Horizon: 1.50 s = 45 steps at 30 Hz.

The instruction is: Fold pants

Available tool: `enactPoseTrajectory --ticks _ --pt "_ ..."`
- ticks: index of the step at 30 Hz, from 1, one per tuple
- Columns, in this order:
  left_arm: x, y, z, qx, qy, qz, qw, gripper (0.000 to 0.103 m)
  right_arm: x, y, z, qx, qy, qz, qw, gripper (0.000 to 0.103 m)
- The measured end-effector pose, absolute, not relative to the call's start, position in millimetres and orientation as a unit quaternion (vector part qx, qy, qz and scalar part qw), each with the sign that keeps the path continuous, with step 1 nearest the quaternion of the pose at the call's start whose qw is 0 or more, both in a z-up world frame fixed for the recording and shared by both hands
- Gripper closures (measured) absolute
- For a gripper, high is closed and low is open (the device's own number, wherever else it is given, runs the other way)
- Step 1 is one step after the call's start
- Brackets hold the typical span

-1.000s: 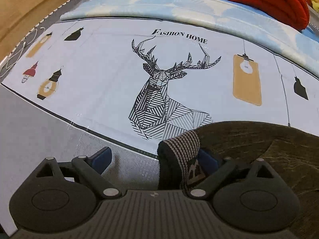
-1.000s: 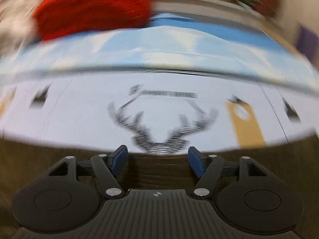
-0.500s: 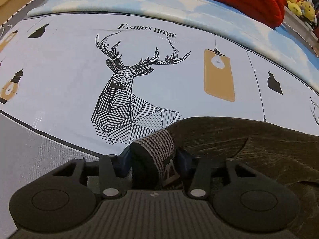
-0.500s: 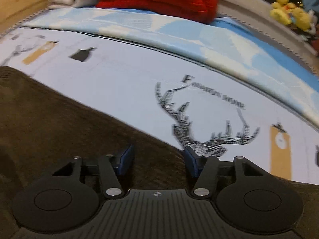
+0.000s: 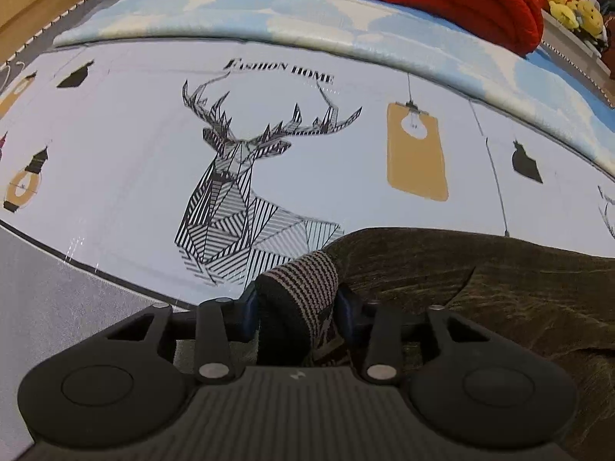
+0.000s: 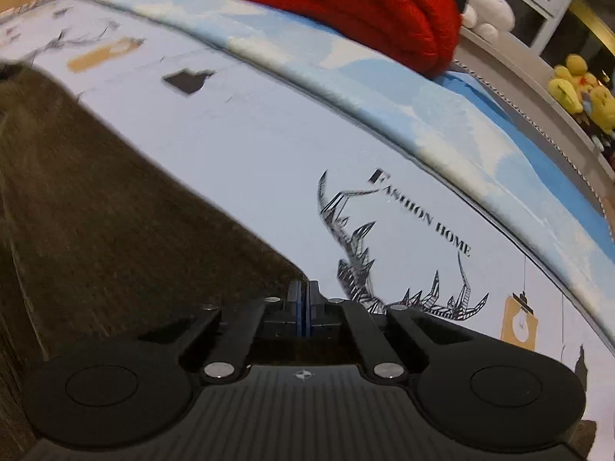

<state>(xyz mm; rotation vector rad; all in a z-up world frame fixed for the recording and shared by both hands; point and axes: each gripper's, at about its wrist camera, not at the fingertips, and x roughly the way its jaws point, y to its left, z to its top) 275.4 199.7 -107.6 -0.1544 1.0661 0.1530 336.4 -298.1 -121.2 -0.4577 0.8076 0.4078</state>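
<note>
Lying on a bed sheet (image 5: 115, 161) printed with a striped deer (image 5: 238, 199) and the words "FASHION HOME", the dark olive-brown pants (image 5: 480, 280) spread across the near side of the bed. The left hand-held gripper (image 5: 298, 309) has just been closing, and its blue pads now pinch the striped knit cuff (image 5: 303, 280) at the pants' edge. The right hand-held gripper (image 6: 303, 307) has its pads pressed together at the fabric's border; whether cloth lies between them cannot be told.

The left claw (image 5: 296, 317), wide apart a second ago, now pinches the pants' striped cuff (image 5: 307, 288); the right claw (image 6: 303, 307) now closes fully at the pants (image 6: 115, 211) edge.
</note>
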Motion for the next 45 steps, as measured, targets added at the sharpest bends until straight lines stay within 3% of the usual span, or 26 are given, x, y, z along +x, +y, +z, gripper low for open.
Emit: enactPoseTrajectory --ticks 8,12,15,17,19,26,30,32,35,38,42,45 --pt "277.1 196.8 -102.0 -0.078 0.486 0.069 0.868 0.06 327.3 -269.9 -147.0 -0.314 0.337 0.123 0.879 0.102" --pt "277.6 198.7 -100.3 -0.087 0.491 0.075 0.864 0.053 325.9 -261.9 -147.3 -0.34 0.331 0.098 0.874 0.1" --pt "275.4 200.9 -91.5 -0.097 0.487 0.09 0.864 0.048 322.5 -274.0 -118.9 -0.27 0.341 0.1 0.895 0.096" --pt "271.3 199.7 -80.3 -0.098 0.476 0.099 0.869 0.039 314.0 -283.0 -94.4 -0.237 0.325 0.082 0.912 0.077" --pt "264.5 194.6 -67.6 -0.093 0.46 0.107 0.877 0.032 301.9 -293.9 -64.7 -0.189 0.303 0.053 0.933 0.067" --pt "217.5 174.9 -15.2 -0.099 0.421 0.104 0.895 0.032 223.9 -328.3 19.8 -0.008 0.257 0.023 0.966 0.067" --pt "171.9 168.1 19.1 -0.096 0.403 0.091 0.906 0.032 162.2 -331.5 45.3 0.029 0.24 0.049 0.969 0.067" --pt "142.6 163.1 30.1 -0.077 0.392 0.069 0.914 0.032 134.4 -335.9 57.0 0.046 0.231 0.052 0.971 0.06" --pt "98.1 157.1 32.1 -0.059 0.38 0.047 0.922 0.033 89.0 -347.1 69.3 0.059 0.212 0.047 0.974 0.047" --pt "67.9 145.1 20.6 -0.035 0.371 0.02 0.928 0.042 48.6 -359.9 65.7 0.05 0.21 0.044 0.976 0.035" --pt "53.6 129.5 -14.9 0.025 0.399 -0.015 0.917 0.062 9.9 -384.1 40.4 0.045 0.234 0.006 0.971 0.035" --pt "54.9 135.0 -28.6 0.032 0.423 -0.024 0.905 0.062 1.9 -403.6 25.6 0.057 0.264 -0.033 0.962 0.036"
